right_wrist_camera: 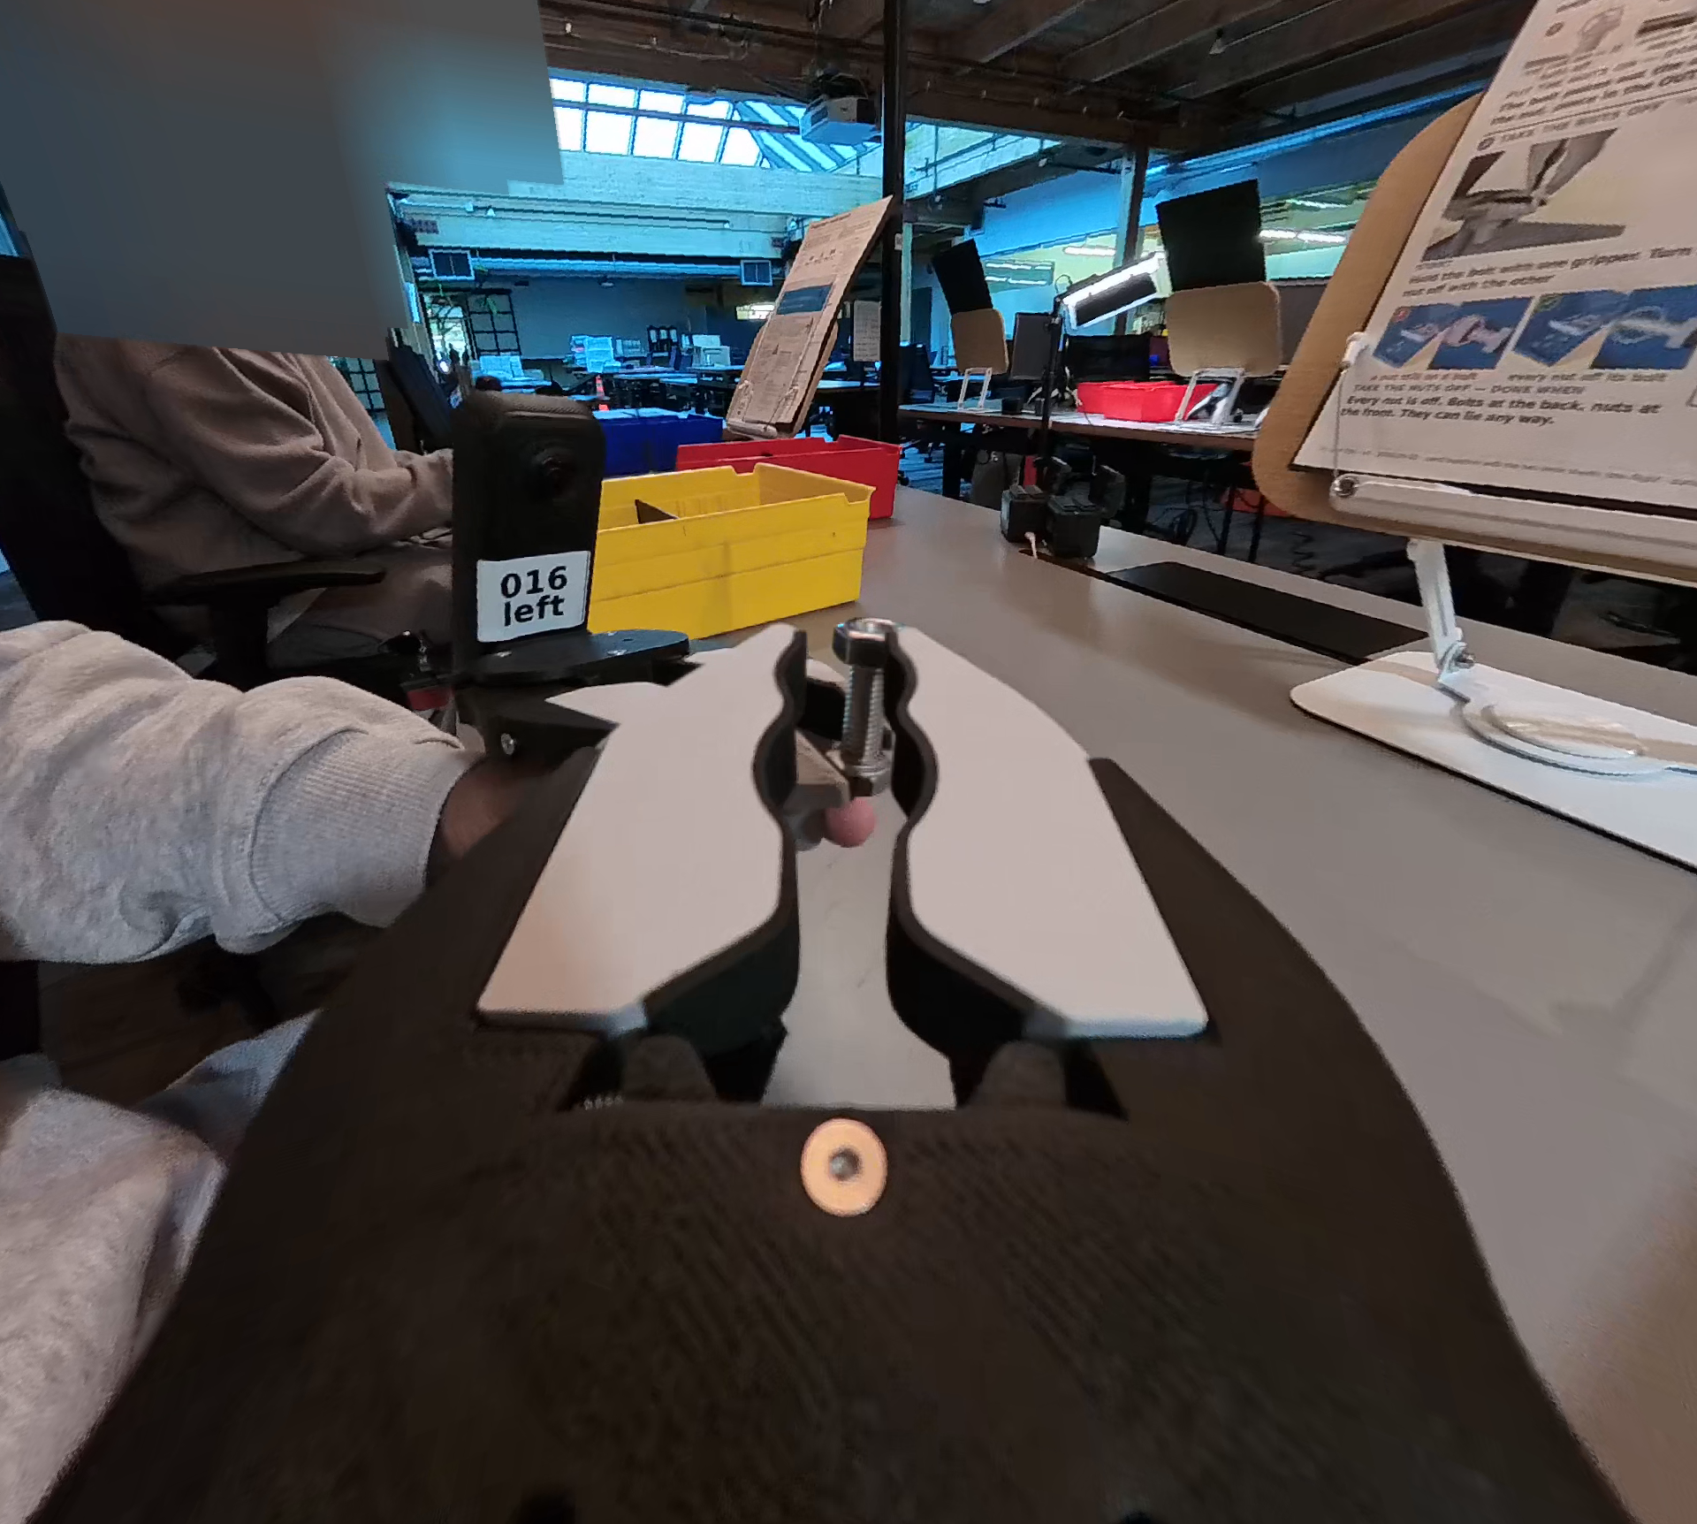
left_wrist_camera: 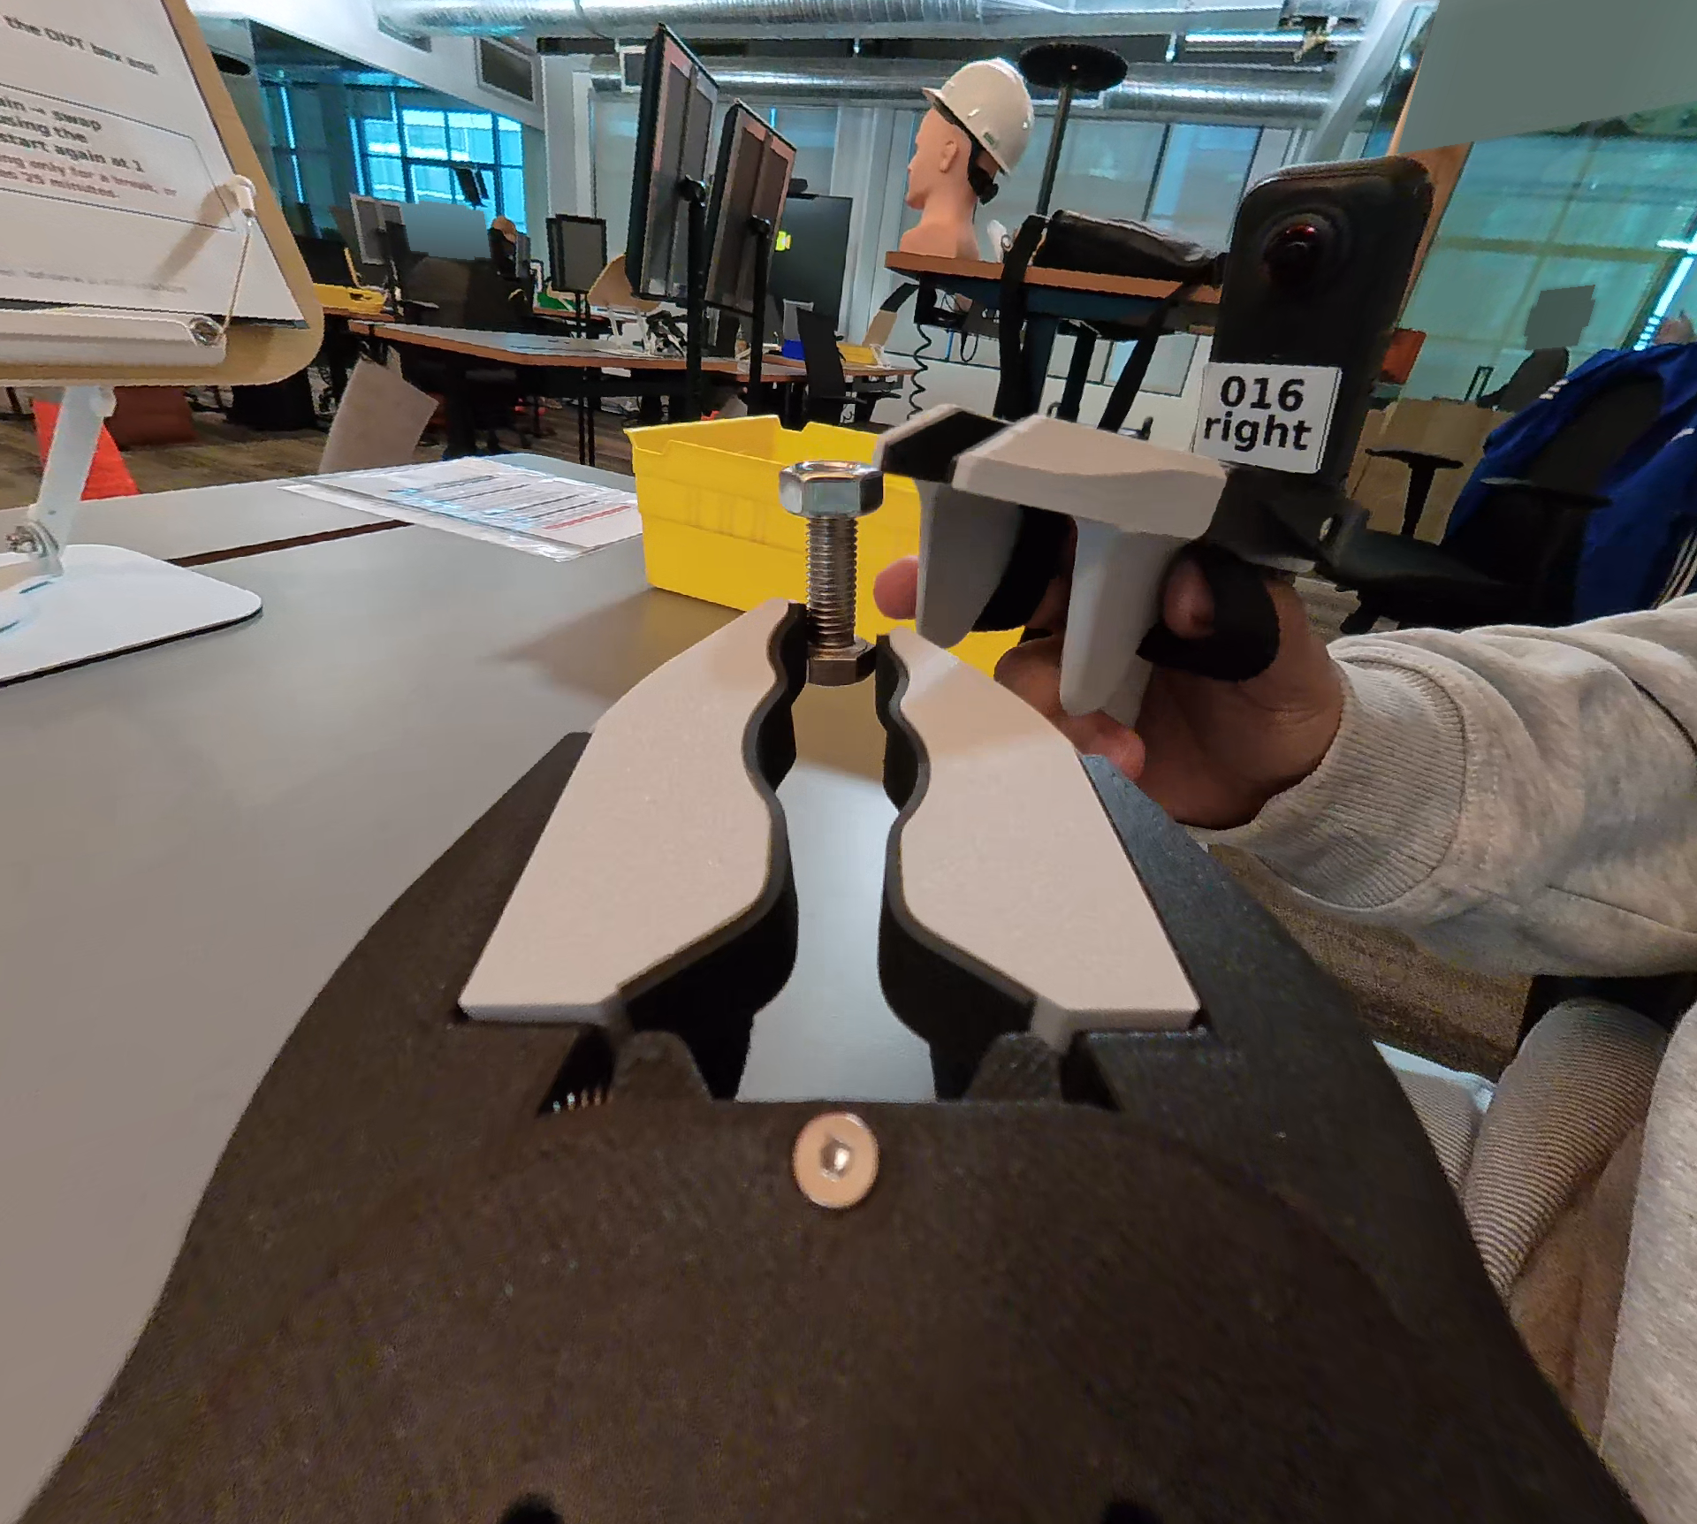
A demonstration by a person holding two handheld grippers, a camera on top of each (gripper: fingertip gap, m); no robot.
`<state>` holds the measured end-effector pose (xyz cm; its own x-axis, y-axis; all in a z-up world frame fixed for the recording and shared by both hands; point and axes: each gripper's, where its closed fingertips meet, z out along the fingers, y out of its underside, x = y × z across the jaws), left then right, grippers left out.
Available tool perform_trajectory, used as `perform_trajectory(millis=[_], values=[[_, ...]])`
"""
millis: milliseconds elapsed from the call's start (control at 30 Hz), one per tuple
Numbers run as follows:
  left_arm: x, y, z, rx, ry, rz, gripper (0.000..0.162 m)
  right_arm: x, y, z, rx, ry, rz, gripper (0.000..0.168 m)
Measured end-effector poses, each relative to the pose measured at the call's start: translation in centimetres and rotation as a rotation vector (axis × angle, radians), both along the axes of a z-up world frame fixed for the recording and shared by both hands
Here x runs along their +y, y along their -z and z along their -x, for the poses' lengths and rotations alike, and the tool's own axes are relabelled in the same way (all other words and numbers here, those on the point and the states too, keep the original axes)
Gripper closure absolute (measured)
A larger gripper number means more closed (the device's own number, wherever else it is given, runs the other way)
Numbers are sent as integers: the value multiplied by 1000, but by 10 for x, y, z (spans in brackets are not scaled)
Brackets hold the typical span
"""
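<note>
I had the left gripper (left_wrist_camera: pixel 834 635) pinching the nut (left_wrist_camera: pixel 839 661) at the foot of an upright steel bolt (left_wrist_camera: pixel 832 552), just above centre in the left wrist view, its hex head on top. My right gripper (left_wrist_camera: pixel 1028 635) sat just right of the bolt there, pointing down, its fingers a little apart and gripping nothing I could see; in the right wrist view the bolt stood in the gap near those fingertips (right_wrist_camera: pixel 927 681), and I could not tell whether they touched it. Each gripper's camera carried a white sticker (left_wrist_camera: pixel 1265 414) with black printing. A yellow bin (left_wrist_camera: pixel 725 516) sat behind the bolt on the grey table (left_wrist_camera: pixel 367 699). A printed instruction sheet (left_wrist_camera: pixel 83 102) on a stand filled the upper left corner, and a red bin (right_wrist_camera: pixel 808 460) lay past the yellow one in the right wrist view.
</note>
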<state>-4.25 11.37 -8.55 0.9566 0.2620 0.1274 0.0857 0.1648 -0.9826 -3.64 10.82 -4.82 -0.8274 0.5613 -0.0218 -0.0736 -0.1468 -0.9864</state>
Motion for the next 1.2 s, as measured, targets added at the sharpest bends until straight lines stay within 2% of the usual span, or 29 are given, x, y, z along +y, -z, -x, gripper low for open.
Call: perform_trajectory(millis=[167, 233, 467, 767, 1033, 1200], values=[[2, 1, -2, 9, 7, 11, 146, 1, 1, 5, -22, 10, 29, 135], [2, 2, -2, 9, 8, 11, 146, -2, 3, 5, -27, 1, 20, 133], [0, 0, 0, 1, -3, 2, 146, -5, 2, -2, 17, -7, -22, 152], [3, 2, -5, 16, 13, 16, 146, -2, 1, 2, 15, 21, 2, 135], [2, 1, -4, 18, 11, 16, 147, -6, 2, -1, 17, 1, -5, 139], [1, 1, -1, 9, 2, 8, 147, -5, 0, -3, 17, -8, -4, 148]])
